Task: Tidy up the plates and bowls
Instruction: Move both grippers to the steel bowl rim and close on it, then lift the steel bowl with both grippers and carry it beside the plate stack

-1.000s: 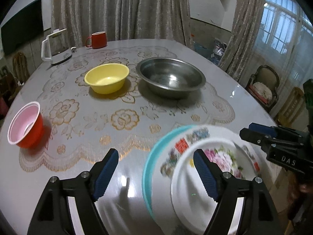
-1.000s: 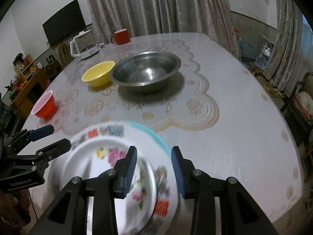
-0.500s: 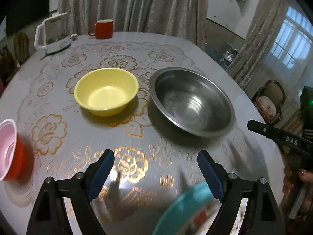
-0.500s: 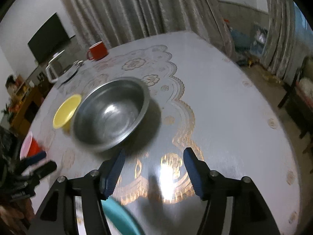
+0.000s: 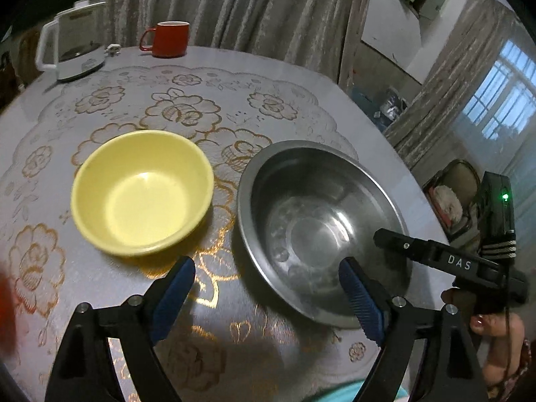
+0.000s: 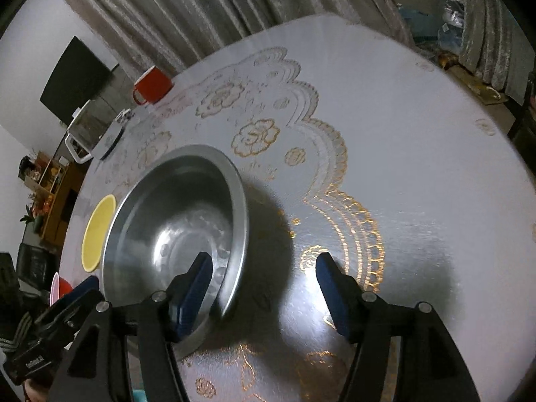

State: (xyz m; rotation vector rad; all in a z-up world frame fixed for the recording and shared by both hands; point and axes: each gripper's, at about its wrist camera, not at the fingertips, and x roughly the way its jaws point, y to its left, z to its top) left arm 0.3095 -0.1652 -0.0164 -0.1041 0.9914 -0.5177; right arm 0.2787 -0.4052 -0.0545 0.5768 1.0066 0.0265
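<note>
Hovering above the patterned table (image 5: 284, 77), the left gripper (image 5: 266, 289) has its blue pads spread wide with nothing between them, the gap spanning from the near side of the yellow bowl (image 5: 142, 192) to the near rim of the steel bowl (image 5: 321, 227). The two bowls sit side by side, close but apart. The right gripper (image 6: 263, 284) stands parted and empty too, its jaws having just been opening, straddling the steel bowl's right rim

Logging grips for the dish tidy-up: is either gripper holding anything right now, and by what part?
Nothing is held. The left gripper and right gripper are both open; the steel bowl's rim sits untouched between the right's pads.
</note>
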